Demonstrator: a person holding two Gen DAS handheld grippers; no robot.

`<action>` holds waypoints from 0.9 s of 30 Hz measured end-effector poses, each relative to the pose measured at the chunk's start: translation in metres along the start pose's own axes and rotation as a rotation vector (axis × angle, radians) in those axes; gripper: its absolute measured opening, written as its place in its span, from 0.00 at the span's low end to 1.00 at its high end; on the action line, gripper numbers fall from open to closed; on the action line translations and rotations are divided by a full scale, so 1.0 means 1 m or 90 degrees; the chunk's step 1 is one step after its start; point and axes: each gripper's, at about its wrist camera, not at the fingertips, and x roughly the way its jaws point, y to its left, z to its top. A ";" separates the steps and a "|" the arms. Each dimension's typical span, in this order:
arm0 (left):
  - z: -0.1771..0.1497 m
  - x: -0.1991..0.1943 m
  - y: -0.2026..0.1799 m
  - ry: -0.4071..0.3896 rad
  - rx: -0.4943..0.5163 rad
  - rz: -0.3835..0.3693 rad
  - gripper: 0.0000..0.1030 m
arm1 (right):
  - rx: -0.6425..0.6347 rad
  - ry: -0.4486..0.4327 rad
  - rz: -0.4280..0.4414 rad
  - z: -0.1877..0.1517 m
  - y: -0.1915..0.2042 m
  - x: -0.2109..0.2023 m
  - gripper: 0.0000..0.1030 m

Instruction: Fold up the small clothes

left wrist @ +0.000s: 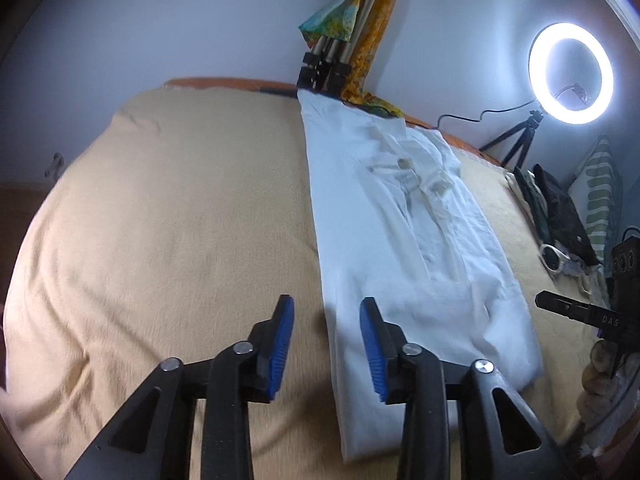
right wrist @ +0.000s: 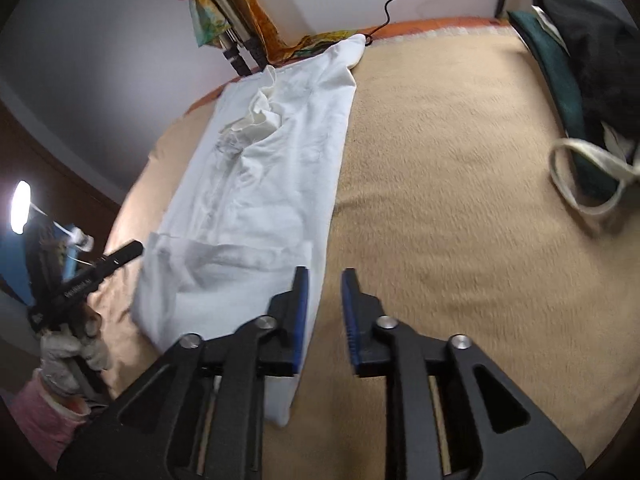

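Now white garment [left wrist: 416, 240] lies in long narrow strip on beige blanket [left wrist: 160, 220]. Left gripper [left wrist: 327, 344] and right gripper [right wrist: 325, 316] part-open, empty, over near edges. Risk: uneven pinch drags strip crooked.

We read white letters "DAS" on the right hand-held gripper [left wrist: 538, 300], seen at the far right of the left one's view. Its counterpart's white lettering is illegible.

One white garment [left wrist: 404, 216], one beige blanket [left wrist: 168, 216], one ring light [left wrist: 570, 74], two grippers.
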 end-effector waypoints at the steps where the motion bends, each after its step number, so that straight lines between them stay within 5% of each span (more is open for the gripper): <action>1: -0.006 -0.004 0.003 0.012 -0.006 -0.011 0.39 | 0.008 0.004 0.021 -0.006 -0.001 -0.007 0.27; 5: -0.031 -0.008 0.016 0.071 -0.056 -0.067 0.38 | 0.013 0.045 0.092 -0.035 0.003 -0.014 0.27; 8: -0.044 -0.011 0.015 0.068 -0.053 -0.072 0.34 | -0.031 0.077 0.085 -0.050 0.015 -0.009 0.27; 11: -0.044 -0.009 0.009 0.075 -0.046 -0.091 0.16 | -0.052 0.081 0.074 -0.053 0.021 -0.002 0.27; 12: -0.044 -0.008 0.006 0.080 -0.038 -0.095 0.04 | -0.049 0.083 0.077 -0.052 0.022 0.000 0.22; 13: -0.044 -0.007 0.001 0.080 -0.027 -0.092 0.01 | -0.051 0.082 0.074 -0.052 0.023 0.002 0.07; 19: -0.041 -0.013 0.000 0.069 0.002 -0.066 0.00 | -0.096 0.052 0.037 -0.044 0.035 -0.018 0.03; 24: -0.045 -0.008 -0.001 0.074 0.020 -0.053 0.00 | -0.115 0.088 -0.012 -0.054 0.032 0.001 0.03; 27: -0.041 -0.011 -0.003 0.065 0.036 -0.034 0.01 | -0.111 0.081 0.002 -0.049 0.032 -0.006 0.03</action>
